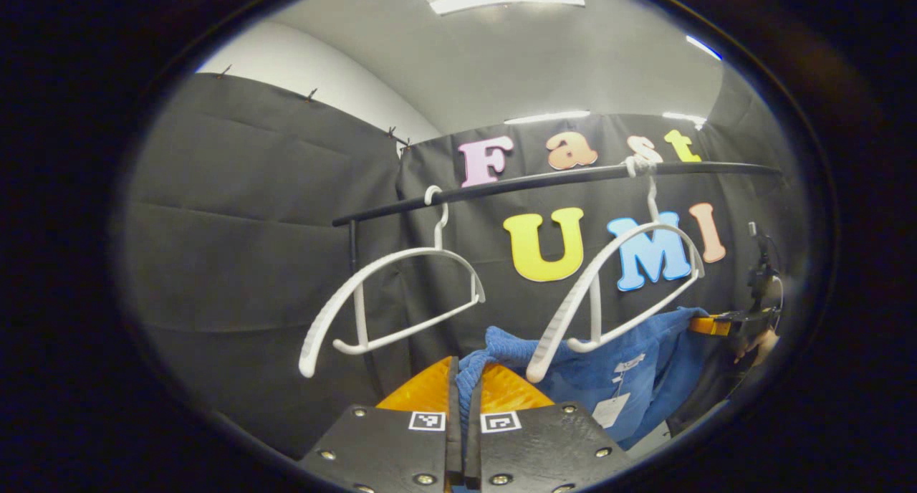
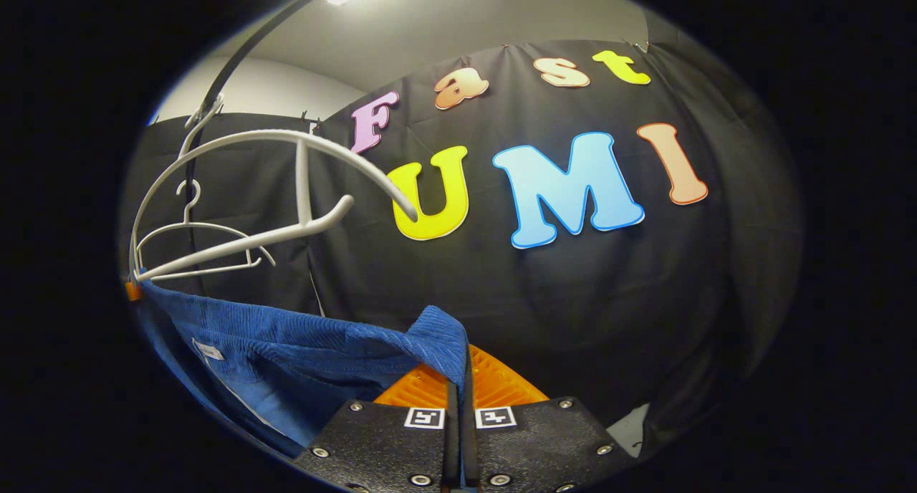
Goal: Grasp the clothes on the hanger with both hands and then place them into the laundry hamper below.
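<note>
Fingers of the left gripper (image 1: 464, 400) pinch one corner of the blue garment (image 1: 630, 367) at lower centre; the right gripper (image 2: 458, 396) clamps the other corner. Two bare white hangers (image 1: 401, 299) hang on the black rail (image 1: 544, 181) above.

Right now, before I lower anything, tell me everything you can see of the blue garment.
The blue garment looks like soft, ribbed fabric, with a small label and a paper tag dangling near its middle. It is off the white hanger, which hangs bare on the rail, and it sags stretched between the two tools. The left tool pinches one bunched corner; the right tool pinches the other, both shut on the cloth. The hanger's lower tip overlaps the fabric in the left gripper view; contact is unclear.
</note>
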Demonstrator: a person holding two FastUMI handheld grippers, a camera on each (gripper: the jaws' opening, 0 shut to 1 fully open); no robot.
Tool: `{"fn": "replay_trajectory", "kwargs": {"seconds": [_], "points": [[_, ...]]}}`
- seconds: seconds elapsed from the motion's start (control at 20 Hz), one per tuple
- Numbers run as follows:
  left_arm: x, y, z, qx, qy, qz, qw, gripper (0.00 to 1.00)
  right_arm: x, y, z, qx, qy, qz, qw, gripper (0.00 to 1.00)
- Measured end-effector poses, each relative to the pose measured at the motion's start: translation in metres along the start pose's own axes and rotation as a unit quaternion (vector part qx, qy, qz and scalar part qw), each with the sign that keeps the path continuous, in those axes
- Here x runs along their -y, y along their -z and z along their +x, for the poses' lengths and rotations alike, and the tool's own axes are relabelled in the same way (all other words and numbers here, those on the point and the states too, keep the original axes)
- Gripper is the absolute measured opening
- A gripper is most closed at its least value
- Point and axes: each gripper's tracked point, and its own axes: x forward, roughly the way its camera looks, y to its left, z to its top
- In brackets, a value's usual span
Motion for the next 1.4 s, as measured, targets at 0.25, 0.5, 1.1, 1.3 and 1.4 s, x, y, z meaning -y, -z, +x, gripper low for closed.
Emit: {"fn": "replay_trajectory", "kwargs": {"seconds": [0.25, 0.5, 1.1, 1.3, 1.4], "points": [[-0.008, 0.023, -0.028, -0.013, 0.005, -0.012, 1.000, 0.03, -0.010, 0.009, -0.042, 0.001, 0.008, -0.026, 1.000, 0.01], [-0.016, 0.030, -0.063, -0.018, 0.034, -0.035, 0.999, 0.02, -0.029, 0.005, -0.096, 0.009, 0.021, -0.038, 0.999, 0.01], [0.028, -0.010, -0.142, 0.025, 0.189, -0.069, 0.979, 0.02, -0.130, -0.019, -0.234, 0.054, 0.034, -0.014, 0.998, 0.01], [0.058, -0.003, -0.160, 0.025, 0.243, -0.086, 0.966, 0.02, -0.162, -0.017, -0.271, 0.061, 0.039, -0.016, 0.997, 0.01], [0.070, 0.005, -0.166, 0.020, 0.257, -0.095, 0.962, 0.02, -0.176, -0.011, -0.283, 0.057, 0.039, -0.020, 0.997, 0.02]]}}
